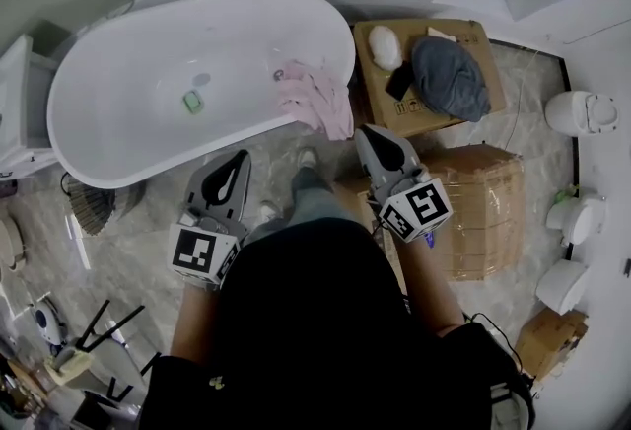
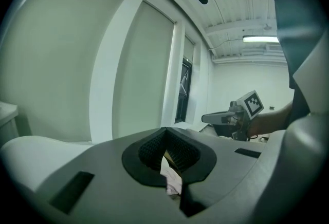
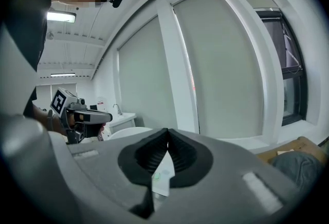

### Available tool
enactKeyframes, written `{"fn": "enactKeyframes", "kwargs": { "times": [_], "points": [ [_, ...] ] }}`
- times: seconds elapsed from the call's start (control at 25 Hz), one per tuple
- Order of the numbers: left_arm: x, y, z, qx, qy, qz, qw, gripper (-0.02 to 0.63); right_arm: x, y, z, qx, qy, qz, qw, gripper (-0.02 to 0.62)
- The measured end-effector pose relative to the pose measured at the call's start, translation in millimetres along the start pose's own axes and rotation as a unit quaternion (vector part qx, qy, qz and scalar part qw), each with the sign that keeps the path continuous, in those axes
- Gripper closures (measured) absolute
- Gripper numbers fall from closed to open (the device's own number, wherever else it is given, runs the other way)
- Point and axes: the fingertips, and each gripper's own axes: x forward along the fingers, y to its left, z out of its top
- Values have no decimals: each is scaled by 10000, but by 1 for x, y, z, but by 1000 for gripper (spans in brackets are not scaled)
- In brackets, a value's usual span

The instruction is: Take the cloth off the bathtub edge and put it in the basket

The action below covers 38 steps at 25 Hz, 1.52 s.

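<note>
Bright, even light; both gripper views bend and darken at edges.

Open floor [image 1: 138,241] lies before the bathtub [image 1: 128,83]; cardboard boxes [image 1: 488,201] crowd its right end.

A crumpled pink cloth [image 1: 317,98] – draped over the white bathtub's [image 1: 128,122] right-end rim, hanging down outside.

Bathtub [image 1: 128,93]: a white tub is lying across the top, with a small green item [image 1: 192,102] sitting near the drain.
Cloth [image 1: 317,101]: pink, and it's hanging over the tub's right-hand rim.
Left tongs [image 1: 240,160]: hovering just short of the near rim, tips together.
Right tongs [image 1: 364,134]: pointing just beside the cloth's hanging end, tips together.
Cardboard box [image 1: 380,98]: carrying a grey bundle [image 1: 449,78].
</note>
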Motion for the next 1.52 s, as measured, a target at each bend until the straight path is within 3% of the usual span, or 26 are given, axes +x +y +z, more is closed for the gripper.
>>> {"fn": "enactKeyframes", "kwargs": {
  "times": [0.24,0.52,0.96,1.0,1.24,1.52],
  "points": [
    [63,12,6,65,269,164,9995,594,38,-72,3,85,128,135,9998,598],
    [118,22,14,-133,503,710,9961,594,71,-134,-11,181,442,468,9978,598],
    [146,28,4,-272,937,1174,9883,594,117,-181,-69,450,1291,703,9881,594],
    [146,29,3,-276,967,1203,9876,594,121,-183,-75,473,1378,724,9867,563],
    [149,36,-6,-562,1197,1373,9817,594,146,-198,-119,555,1887,733,9777,523],
    [152,51,-36,-701,1385,1567,9754,594,180,-209,-197,519,2675,797,9589,439]
  ]
}}
